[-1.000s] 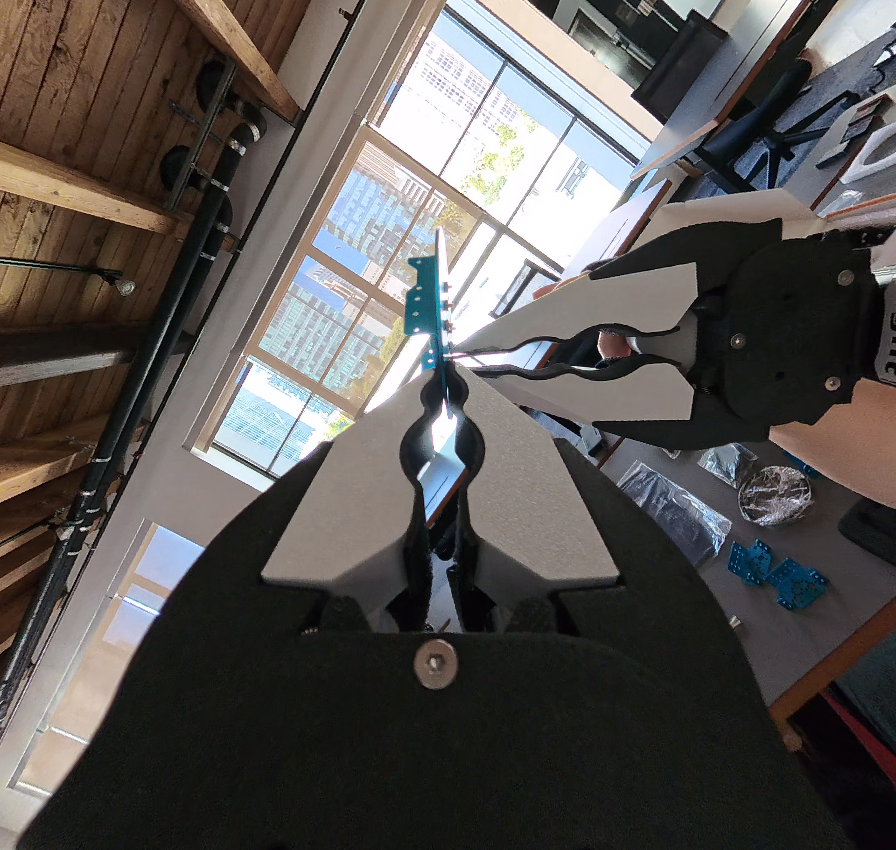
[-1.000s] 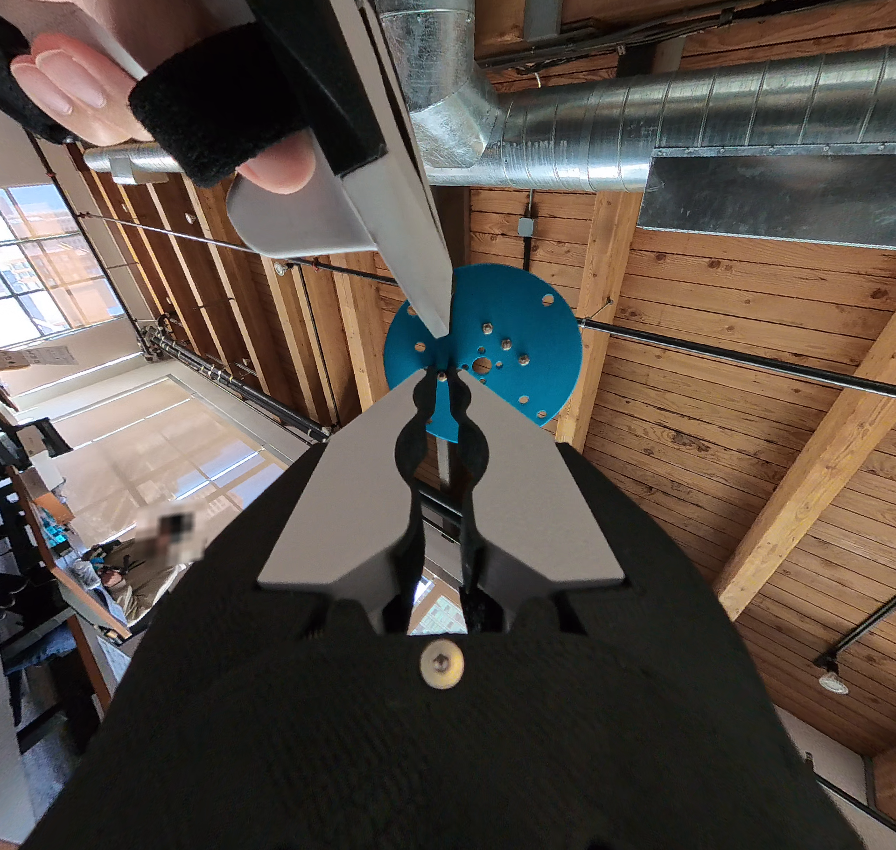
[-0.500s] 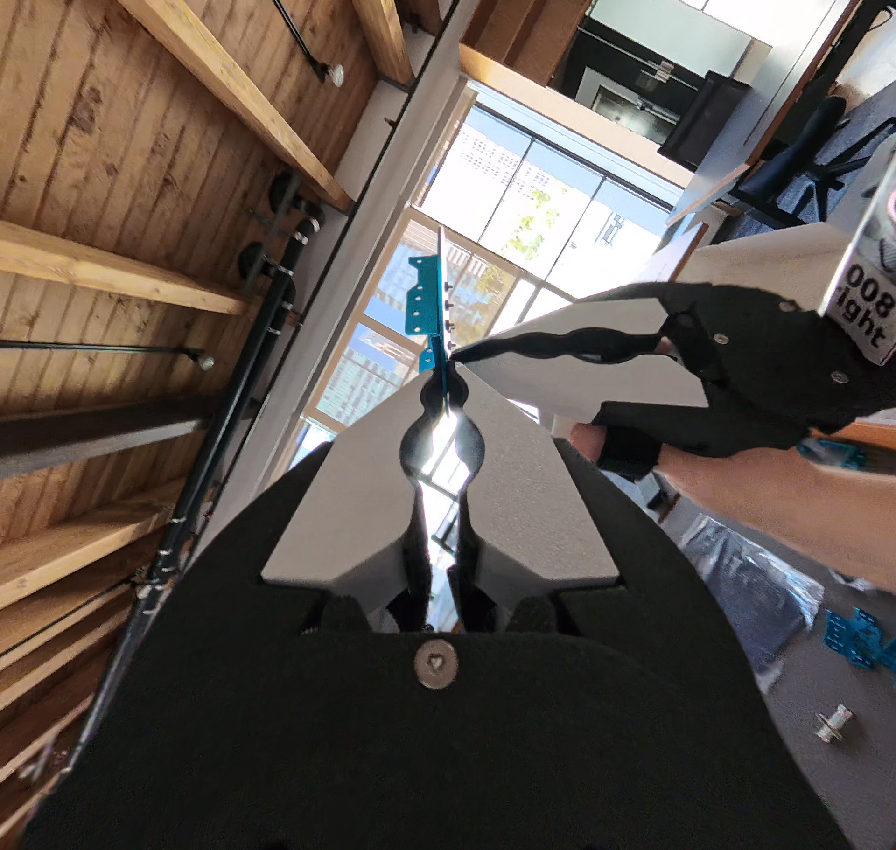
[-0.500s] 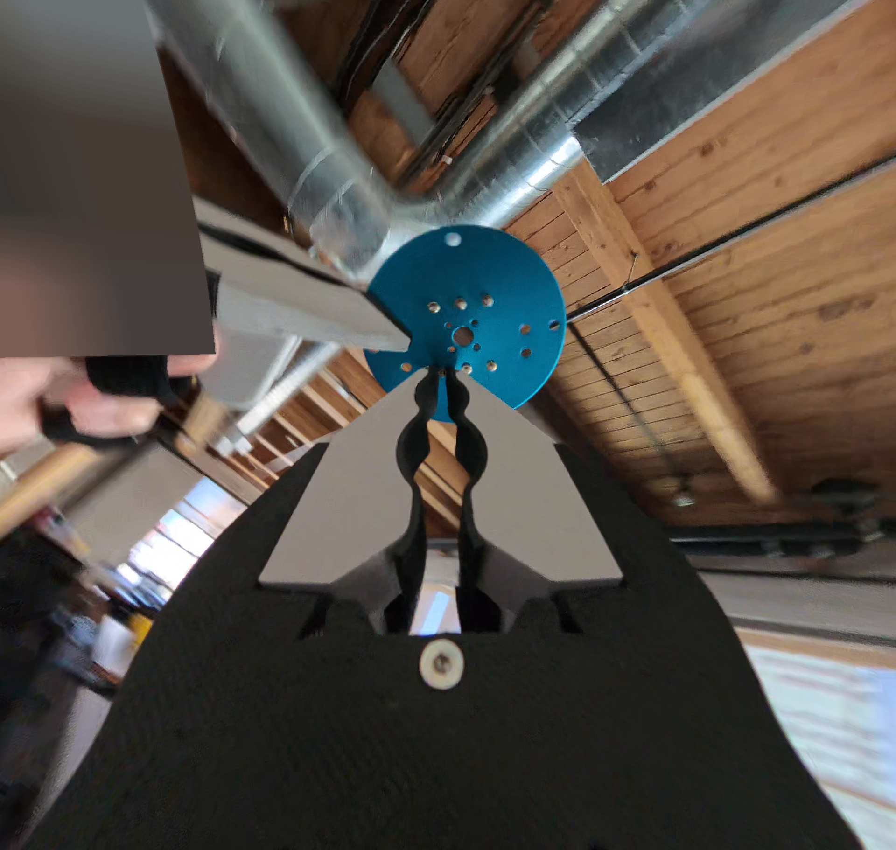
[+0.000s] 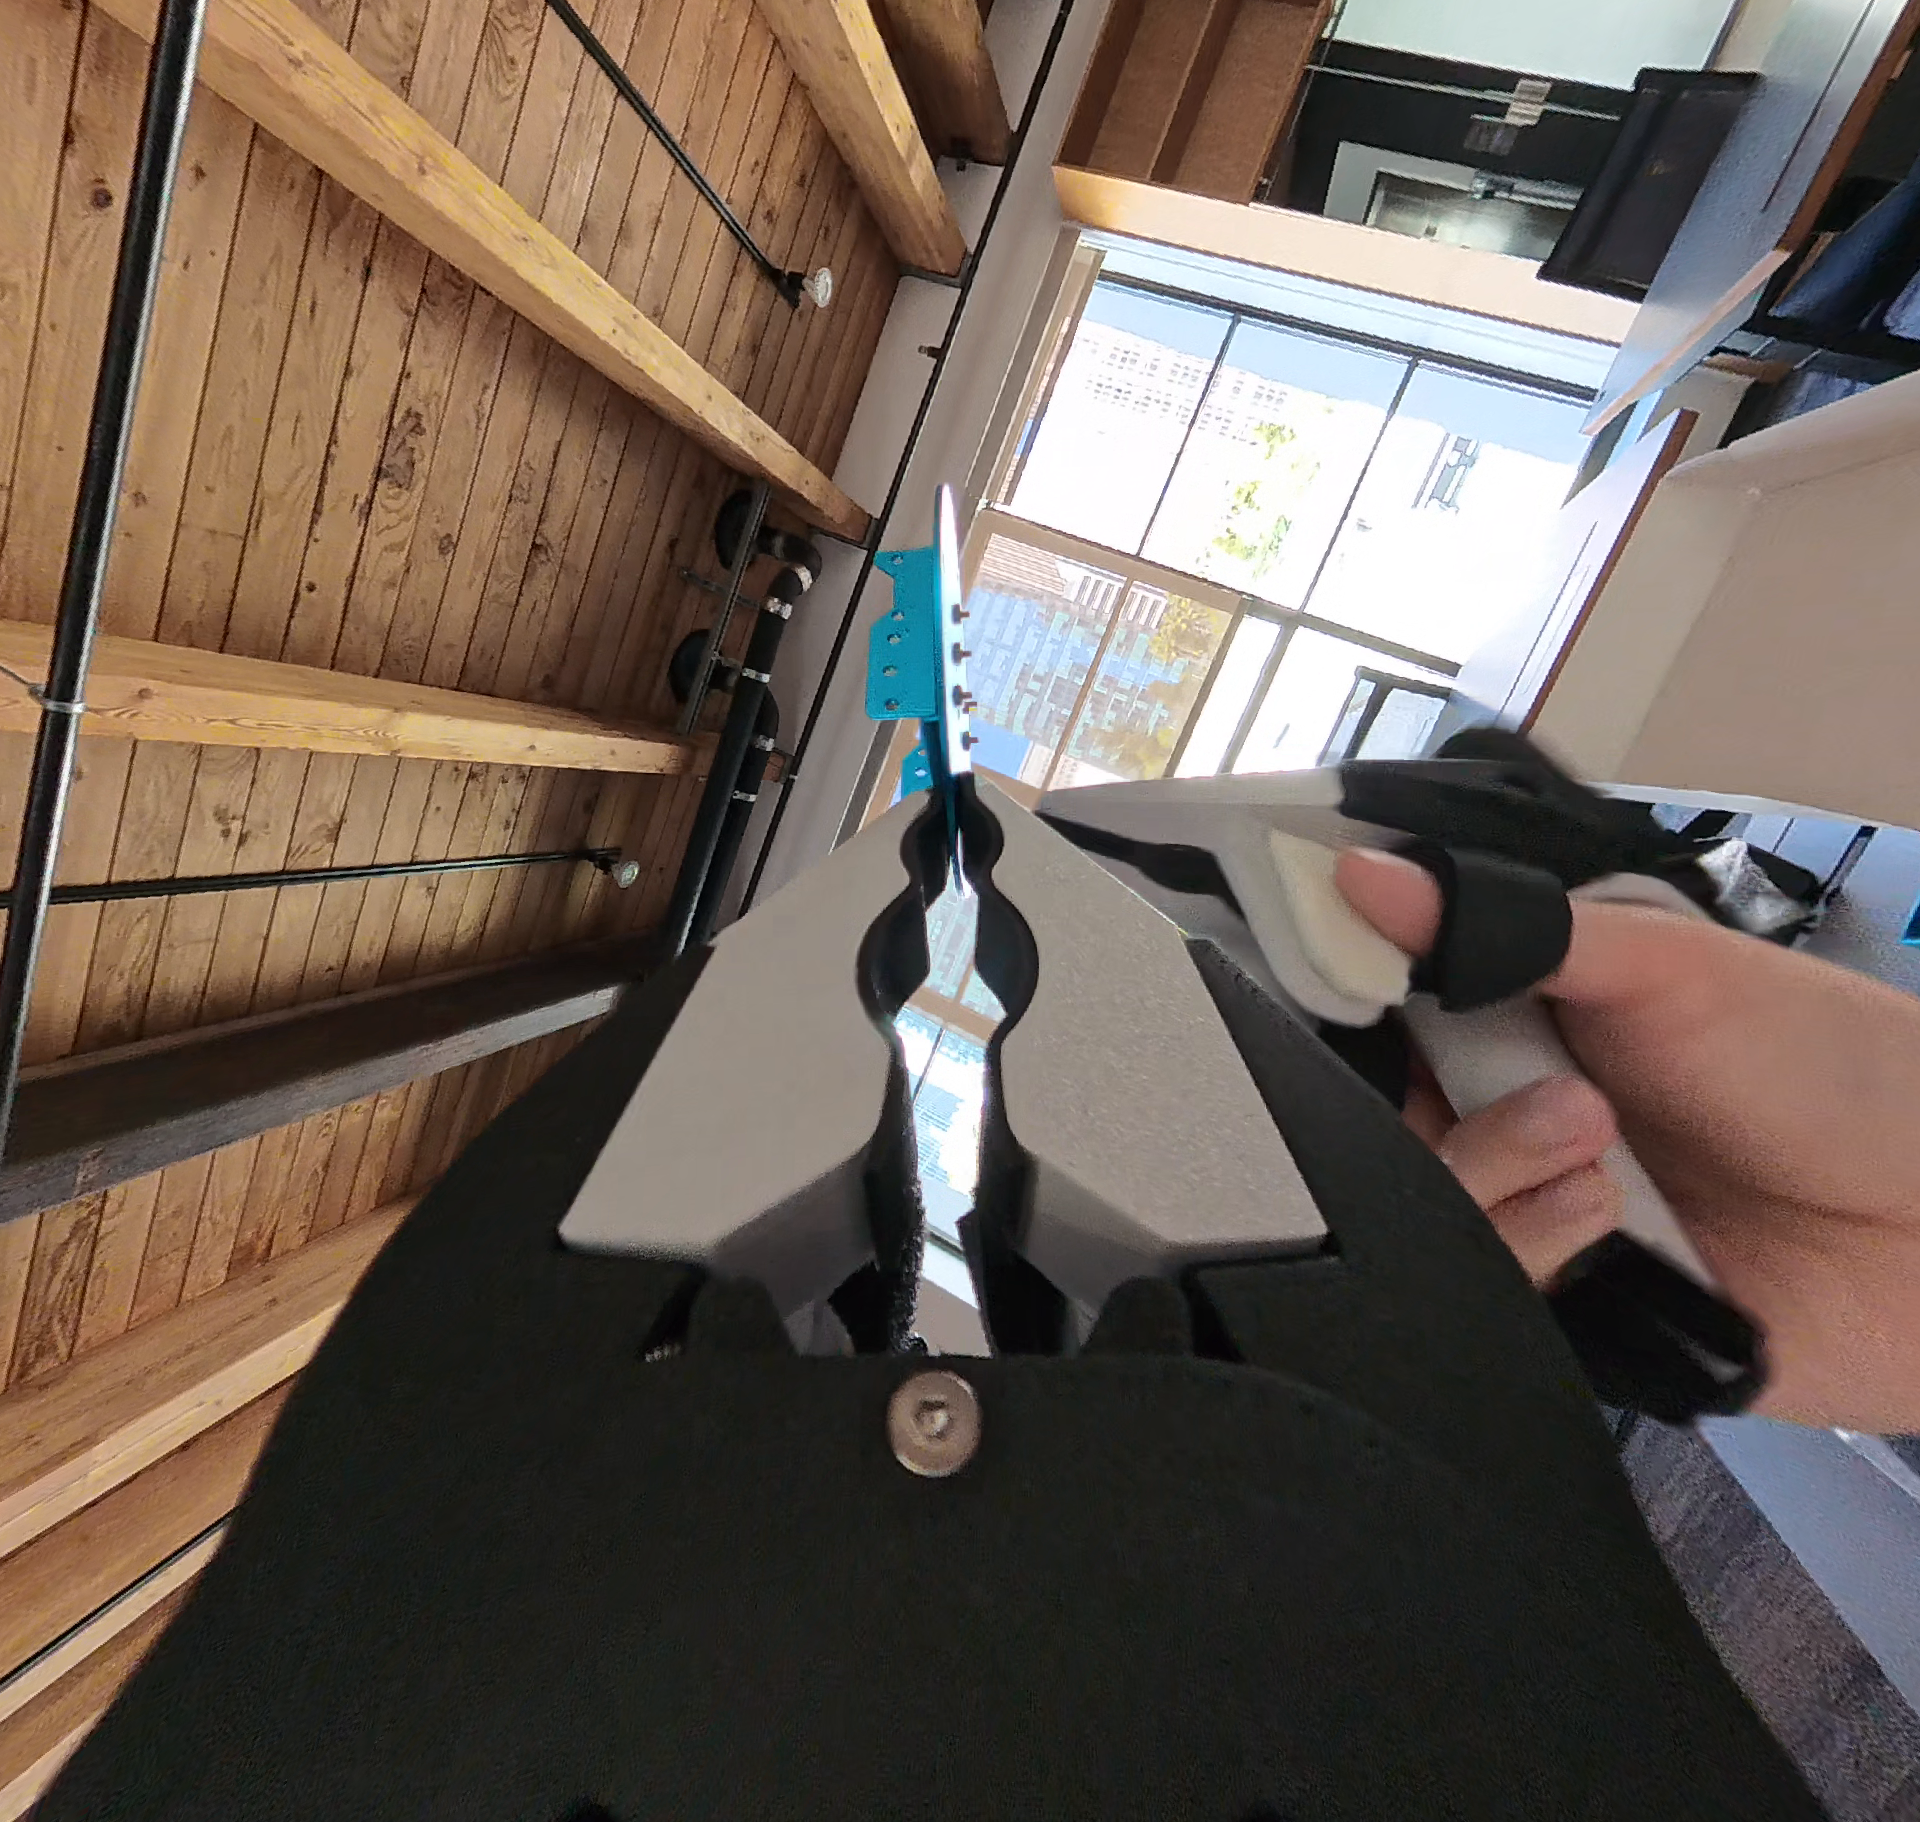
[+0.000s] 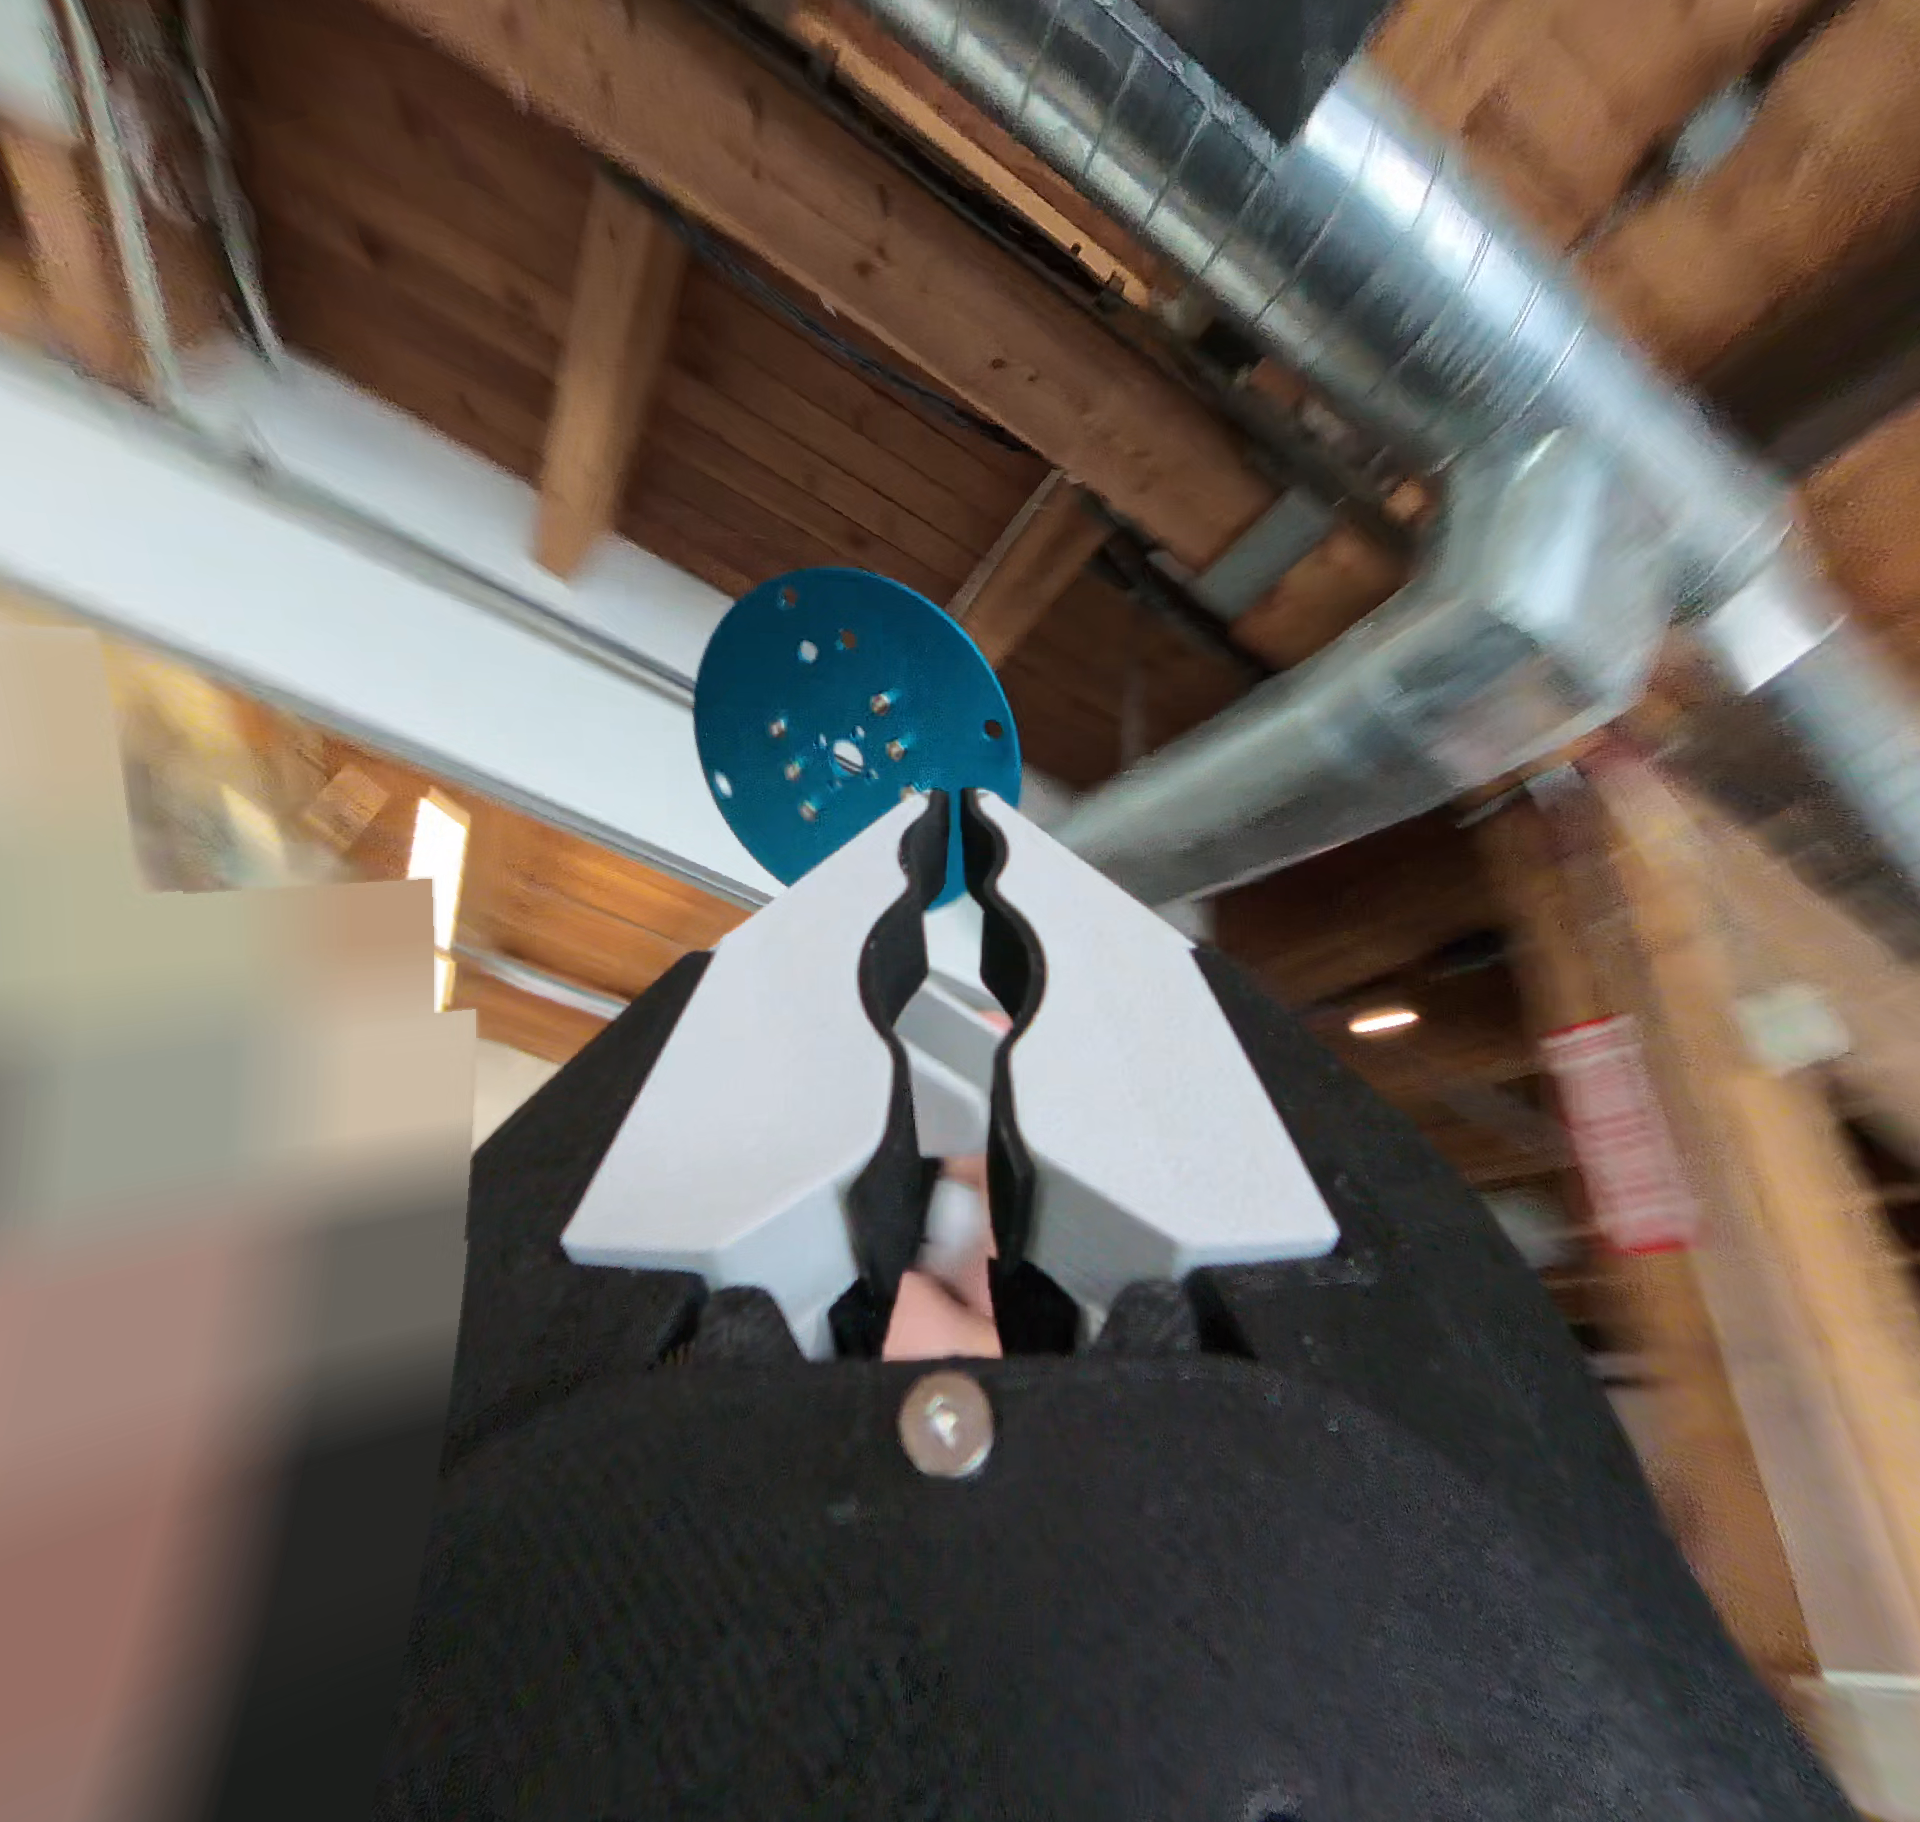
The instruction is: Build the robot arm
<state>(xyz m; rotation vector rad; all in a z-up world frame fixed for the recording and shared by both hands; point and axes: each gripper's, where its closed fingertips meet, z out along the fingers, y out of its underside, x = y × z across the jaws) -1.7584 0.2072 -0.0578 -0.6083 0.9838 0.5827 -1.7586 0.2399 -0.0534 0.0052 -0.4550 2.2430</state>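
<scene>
My left gripper (image 5: pixel 951 808) is shut on the edge of a round blue disc (image 5: pixel 948 629), held up edge-on toward the ceiling. A blue perforated bracket (image 5: pixel 902 645) is fixed to the disc's left face, and screw ends stick out on its right face. My right gripper (image 5: pixel 1060 806), held by a hand (image 5: pixel 1662 1097), lies just right of the left fingertips. In the right wrist view the disc (image 6: pixel 831 692) shows face-on with several holes. The right gripper (image 6: pixel 951 798) has its jaws shut, tips at the disc's lower right rim. Anything pinched between them is hidden.
Wooden ceiling planks and beams (image 5: pixel 416 370) fill the left. Tall windows (image 5: pixel 1247 546) and a wooden shelf box (image 5: pixel 1195 58) are ahead. A silver air duct (image 6: pixel 1455 422) and a white beam (image 6: pixel 312 588) run overhead. Grey carpet (image 5: pixel 1818 1616) shows at the lower right. My left and right fingertips are right by each other.
Both views have swung further toward the ceiling. The right gripper has rolled and dropped closer beside the left fingers. The table with the loose parts has left the left wrist view.
</scene>
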